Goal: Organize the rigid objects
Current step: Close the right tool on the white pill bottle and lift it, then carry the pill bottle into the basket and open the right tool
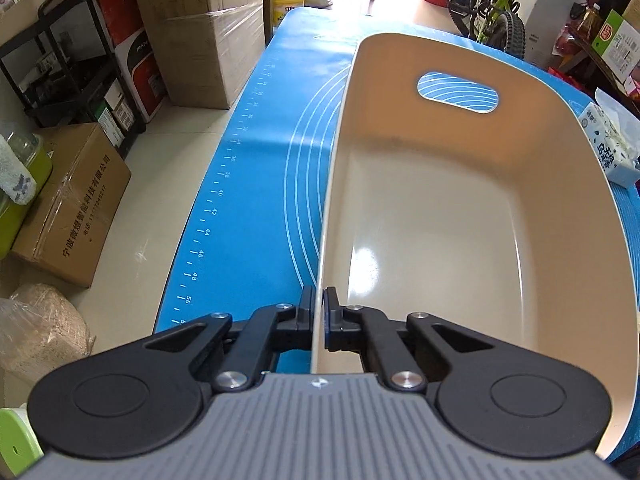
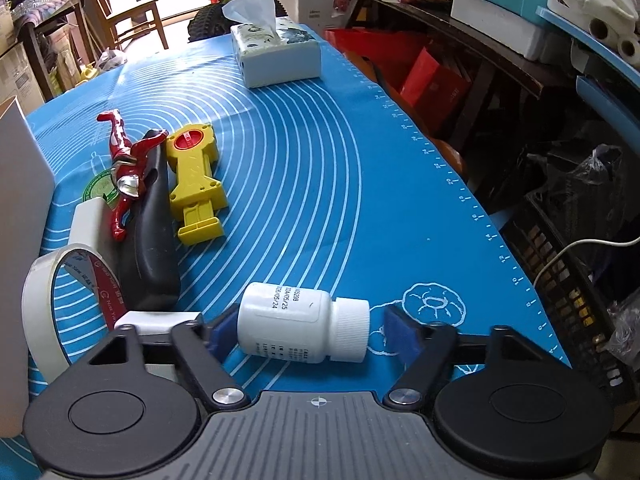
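A cream plastic bin [image 1: 440, 208] with a handle cut-out stands empty on the blue mat [image 1: 256, 184]. My left gripper [image 1: 319, 300] is shut on the bin's thin near-left wall, one pad inside and one outside. In the right wrist view a white pill bottle [image 2: 296, 326] lies on its side, cap to the right, between the pads of my right gripper [image 2: 310, 332]. The left pad sits at the bottle's base, and a gap shows between the right pad and the cap. Beyond lie a tape roll [image 2: 44, 312], a black handle-shaped object [image 2: 154, 240], a red figure toy [image 2: 124, 160] and a yellow toy [image 2: 196, 184].
A tissue box [image 2: 276, 52] stands at the mat's far end. A small white box [image 2: 90, 224] lies by the toys, and the bin's pale wall [image 2: 20, 184] rises at the left. Cardboard boxes [image 1: 76, 200] line the floor left of the table; crates and shelves stand to the right.
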